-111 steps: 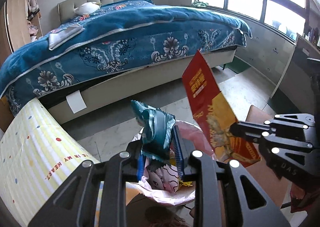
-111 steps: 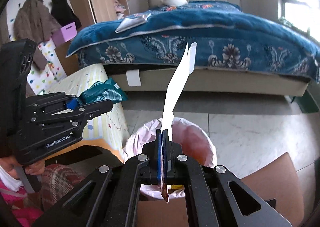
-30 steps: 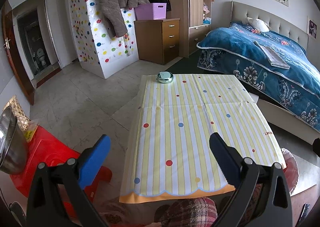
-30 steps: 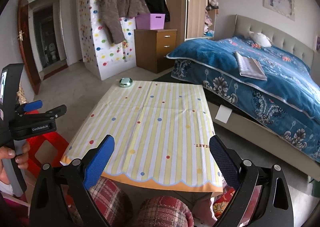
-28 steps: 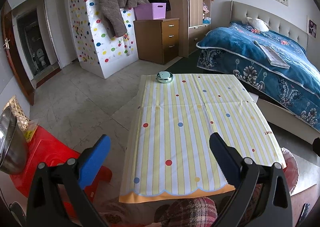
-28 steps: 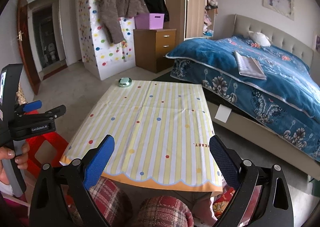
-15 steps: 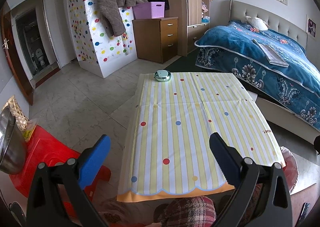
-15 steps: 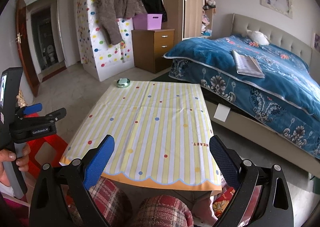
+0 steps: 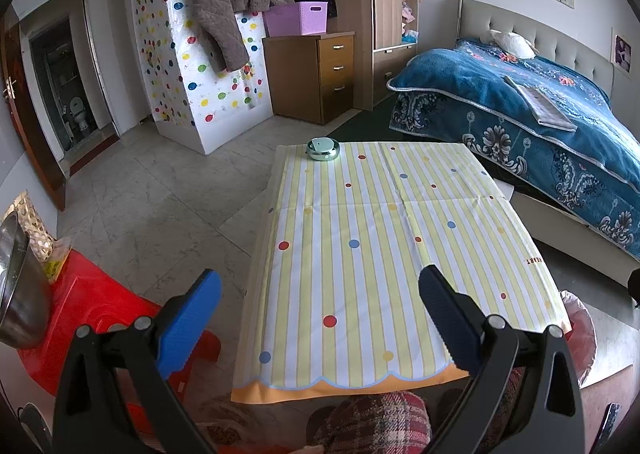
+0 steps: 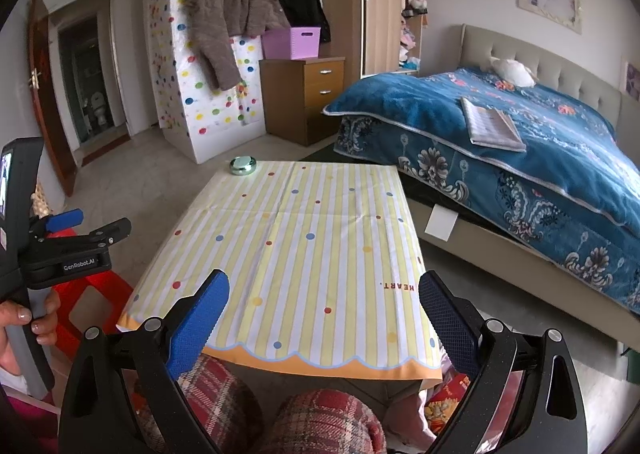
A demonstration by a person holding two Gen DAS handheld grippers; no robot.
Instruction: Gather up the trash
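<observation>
Both wrappers gone from tongs since earlier. Left tongs (image 9: 318,310) and right tongs (image 10: 322,308) spread wide, empty, over striped tabletop (image 9: 372,238). Pink-lined bin (image 9: 580,338) at 4 o'clock of left tongs.

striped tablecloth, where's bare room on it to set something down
Nearly all of the striped tablecloth is bare, from the scalloped orange hem up to the far edge. The one taken spot is the far left corner, where a small round metal tin sits. Both grippers, left gripper and right gripper, hover open over the near end.
</observation>
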